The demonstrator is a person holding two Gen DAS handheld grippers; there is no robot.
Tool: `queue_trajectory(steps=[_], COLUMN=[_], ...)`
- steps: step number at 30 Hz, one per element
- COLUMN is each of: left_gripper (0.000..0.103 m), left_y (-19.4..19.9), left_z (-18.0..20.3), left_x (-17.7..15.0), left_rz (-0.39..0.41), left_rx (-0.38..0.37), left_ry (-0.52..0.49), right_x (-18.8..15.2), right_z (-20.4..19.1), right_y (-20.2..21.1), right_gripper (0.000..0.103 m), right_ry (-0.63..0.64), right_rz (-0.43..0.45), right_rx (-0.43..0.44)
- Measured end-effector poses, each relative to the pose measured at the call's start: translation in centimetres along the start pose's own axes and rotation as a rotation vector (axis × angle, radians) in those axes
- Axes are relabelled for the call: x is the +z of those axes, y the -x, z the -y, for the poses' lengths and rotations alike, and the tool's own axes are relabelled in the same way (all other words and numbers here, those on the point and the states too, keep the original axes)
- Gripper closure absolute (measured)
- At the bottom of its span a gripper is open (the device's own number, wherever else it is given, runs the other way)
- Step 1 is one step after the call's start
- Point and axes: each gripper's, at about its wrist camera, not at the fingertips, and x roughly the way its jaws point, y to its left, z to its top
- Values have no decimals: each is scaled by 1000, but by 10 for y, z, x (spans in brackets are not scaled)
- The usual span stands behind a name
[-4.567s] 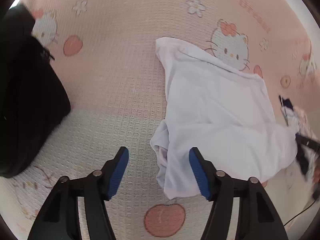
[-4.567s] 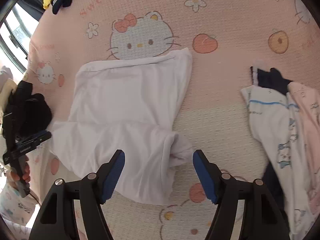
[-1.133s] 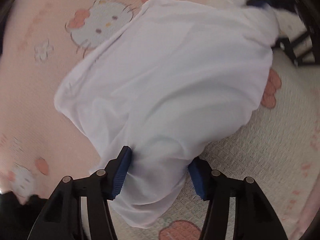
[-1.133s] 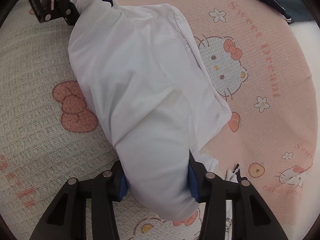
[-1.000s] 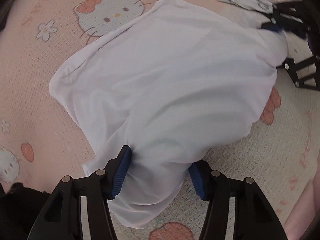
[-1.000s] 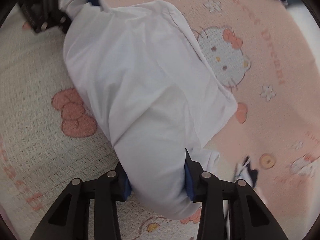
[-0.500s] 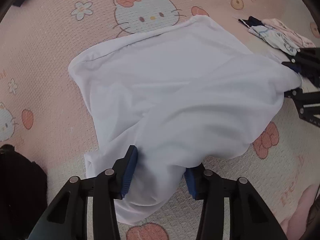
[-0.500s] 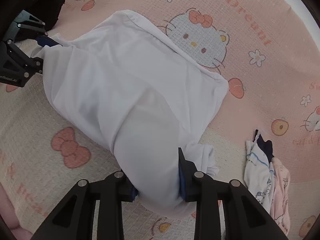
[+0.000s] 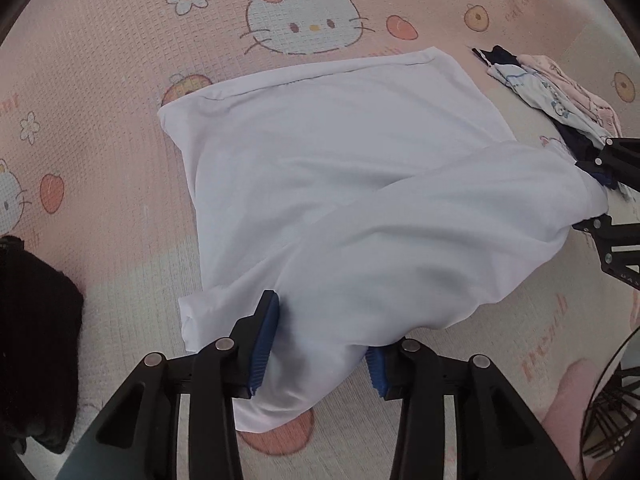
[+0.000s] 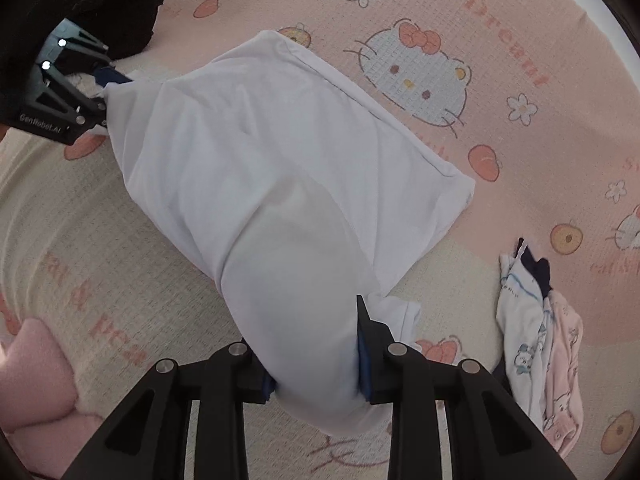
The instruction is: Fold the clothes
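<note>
Across the middle of a pink cartoon-cat blanket [image 9: 120, 80] lies a white shirt [image 9: 340, 152], its far hemmed edge flat on the cloth and its near part lifted into a sagging fold. Bunched fabric at the near left end sits pinched between the blue pads of the left gripper [image 9: 320, 344], jaws closed on it. At the other end, the right gripper [image 10: 316, 368] clamps a thick roll of the same shirt. Beyond the shirt on the right, a small pile of folded clothes [image 10: 536, 340] rests on the blanket, well apart. A black garment [image 9: 36, 320] lies off to the left.
</note>
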Motion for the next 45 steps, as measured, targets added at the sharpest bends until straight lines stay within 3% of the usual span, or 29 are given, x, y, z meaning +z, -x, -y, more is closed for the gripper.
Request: queue_trajectory(steps=[9,18,27,32,36,39,43,45], left_gripper=[67,66,64,64,64,63,63,63], left_y=[13,3,-4,-8,-12,-12,-13,-12], left_z=[14,9,3,-9,-21,-24,-25,-32], left_x=[-12,-1,23,39,48,53,59,58], left_rz=[-58,-94,-148,-158,-161,-147,-140,-118], left_rx=[-65,-99,-107,-132,-160,-154,-135,-125], left_ry=[4,47,44,114,193,186,155,156], right_x=[-18,-14,0,7,13,17,20,23], right_z=[-3,8,46,70,89,104,107,112], right_y=[17,18,0,-11,-20,-26,-22,-22], right_gripper=[74,73,70,69,63,57,44,43], right_ry=[-10,-54,-220,-326,-412,-476,-435,-422], right_rz=[-44,-72,-151,-194,-228,-253,-212,-192], right_rx=[35,81,214,290,351,396,304,295])
